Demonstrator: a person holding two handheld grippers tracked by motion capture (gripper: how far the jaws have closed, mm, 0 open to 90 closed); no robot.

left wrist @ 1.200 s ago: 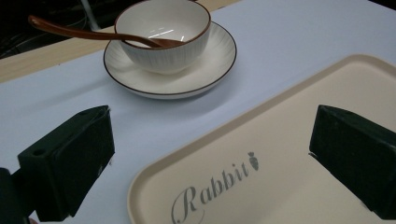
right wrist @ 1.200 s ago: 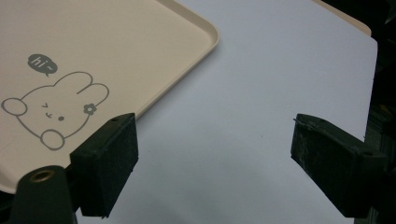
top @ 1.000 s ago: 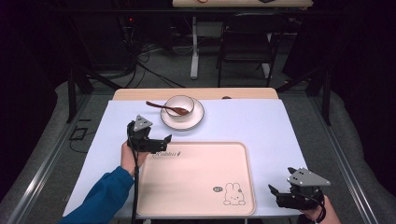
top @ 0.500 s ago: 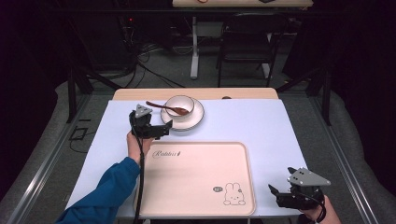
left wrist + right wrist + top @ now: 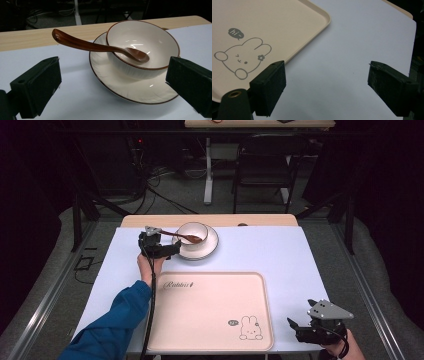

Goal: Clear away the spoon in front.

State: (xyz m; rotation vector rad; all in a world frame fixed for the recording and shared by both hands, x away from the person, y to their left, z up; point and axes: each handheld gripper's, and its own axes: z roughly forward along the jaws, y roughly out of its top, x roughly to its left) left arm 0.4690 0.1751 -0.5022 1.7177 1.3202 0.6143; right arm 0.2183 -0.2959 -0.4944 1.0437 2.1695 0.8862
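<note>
Left gripper (image 5: 172,249), jaws spread, beside a round white saucer (image 5: 212,245) carrying a glossy brown-rimmed bowl (image 5: 192,232); a curved, glossy brown spoon (image 5: 100,47) rests inside it. Cream rounded-corner tray (image 5: 210,312), rabbit print, near edge cut off. Right gripper (image 5: 297,327), jaws spread over smooth pale table cover (image 5: 352,50).
</note>
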